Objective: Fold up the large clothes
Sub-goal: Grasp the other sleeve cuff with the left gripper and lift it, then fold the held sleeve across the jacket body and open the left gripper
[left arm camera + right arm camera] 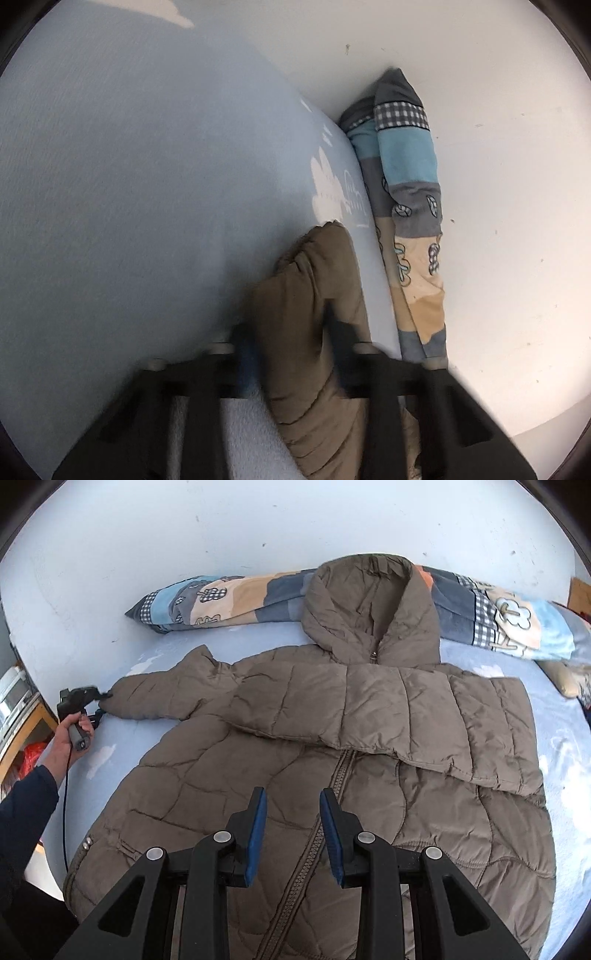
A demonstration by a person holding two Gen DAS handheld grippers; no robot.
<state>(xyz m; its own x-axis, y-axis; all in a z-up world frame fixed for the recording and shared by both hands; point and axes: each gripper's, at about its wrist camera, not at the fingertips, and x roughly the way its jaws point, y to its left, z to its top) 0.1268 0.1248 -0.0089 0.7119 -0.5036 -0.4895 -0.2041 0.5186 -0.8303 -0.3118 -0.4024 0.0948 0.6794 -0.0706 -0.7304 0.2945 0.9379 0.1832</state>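
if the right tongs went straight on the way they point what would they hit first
Probably the jacket: the open, empty right tongs hover over its zipper, though the gap is hard to judge.

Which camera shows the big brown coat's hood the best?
The right wrist view. There the hood of the brown puffer coat shows whole, lying against the patchwork pillow. The left wrist view shows no hood, only the sleeve end pinched in the left hand-held gripper.

Left gripper (105, 701) at far left, jaws clamped on sleeve cuff (122, 698), handle gripped by left hand (70, 734). Right gripper (291, 834) near, centred, pointing downward, jaws parted, holding nothing.
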